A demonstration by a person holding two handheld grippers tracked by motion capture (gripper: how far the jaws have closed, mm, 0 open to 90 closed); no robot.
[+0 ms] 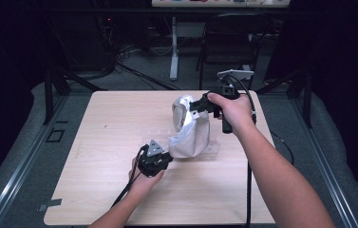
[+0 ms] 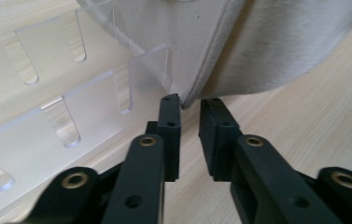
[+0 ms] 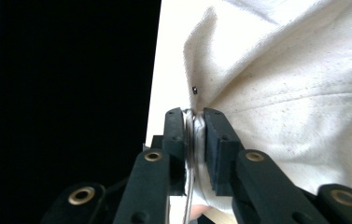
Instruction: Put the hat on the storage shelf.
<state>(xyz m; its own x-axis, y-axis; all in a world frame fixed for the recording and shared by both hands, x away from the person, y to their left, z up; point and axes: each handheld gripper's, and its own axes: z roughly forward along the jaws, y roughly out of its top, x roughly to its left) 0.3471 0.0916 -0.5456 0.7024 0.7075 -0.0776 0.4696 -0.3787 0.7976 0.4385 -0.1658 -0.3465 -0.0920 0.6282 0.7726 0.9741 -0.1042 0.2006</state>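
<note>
Left gripper (image 2: pixel 190 105) fingers (image 2: pixel 170 123) slightly apart, nothing pinched, at the cream cloth bag's (image 1: pixel 191 135) lower corner beside the clear acrylic slotted rack (image 2: pixel 47 116). Farther, right gripper (image 3: pixel 194 119) pinches the bag's rim, lifted. Likely releasing; next, pull clear.

The worktop (image 1: pixel 110 142) carries a cloth bag (image 1: pixel 192 133) a little right of its middle. The bag stands over a slotted rack (image 1: pixel 212 149), which lies flat on the worktop and reaches out from under the bag to the left and to the right. The left hand-held gripper (image 1: pixel 167 156) is at the near left bottom corner of the bag, just beside the rack's end wall. The right hand-held gripper (image 1: pixel 194 108) is at the far upper edge of the bag, above the worktop. Behind the worktop, on the floor, a chair (image 1: pixel 231 42) stands to the right of a table leg (image 1: pixel 174 47).
</note>
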